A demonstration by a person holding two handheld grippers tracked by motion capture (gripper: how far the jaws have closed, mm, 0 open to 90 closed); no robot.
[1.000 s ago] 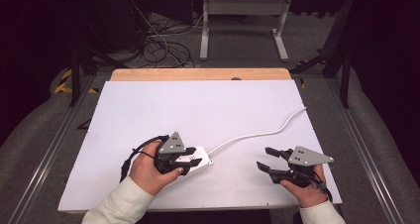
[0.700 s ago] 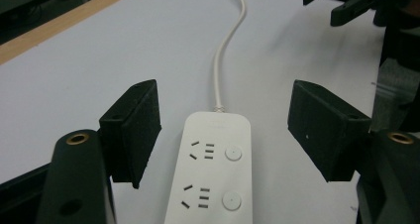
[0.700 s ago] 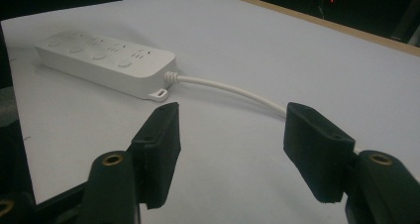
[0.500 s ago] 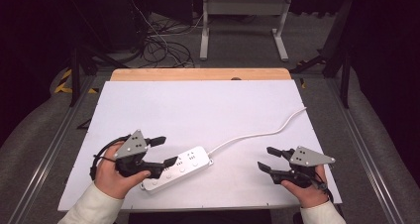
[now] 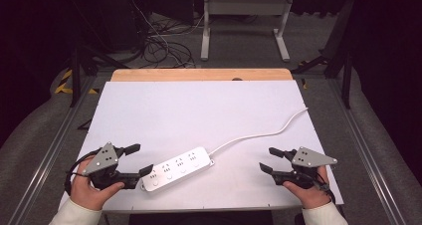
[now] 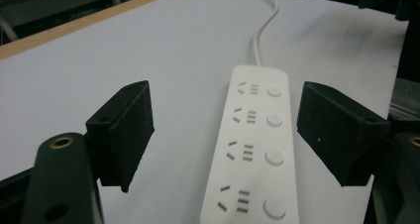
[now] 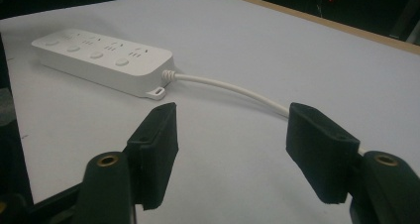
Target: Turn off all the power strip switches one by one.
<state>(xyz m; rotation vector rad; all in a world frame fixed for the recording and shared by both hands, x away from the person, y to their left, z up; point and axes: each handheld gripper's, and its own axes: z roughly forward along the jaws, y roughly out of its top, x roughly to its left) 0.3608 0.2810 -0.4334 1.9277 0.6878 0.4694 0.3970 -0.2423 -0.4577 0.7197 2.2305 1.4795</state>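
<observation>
A white power strip (image 5: 176,168) with several sockets and buttons lies flat near the front of the white tabletop (image 5: 199,115). Its white cable (image 5: 259,135) curves off toward the right edge. My left gripper (image 5: 141,159) sits at the strip's left end. Its jaws have just been opening, and they stand open without touching the strip. In the left gripper view the power strip (image 6: 252,149) runs away from the wide-apart jaws of the left gripper (image 6: 230,135). My right gripper (image 5: 267,160) rests open at the front right, with the cable (image 7: 228,90) and power strip (image 7: 104,60) ahead of it.
A wooden strip (image 5: 199,74) borders the table's far edge. Metal rails (image 5: 54,145) run along both sides. Beyond the table are white desk legs (image 5: 204,31) and tangled dark cables (image 5: 159,46) on the floor.
My left gripper has slid left off the power strip and its jaws have spread wider, leaving the strip lying bare on the table. The right gripper has stayed where it was.
</observation>
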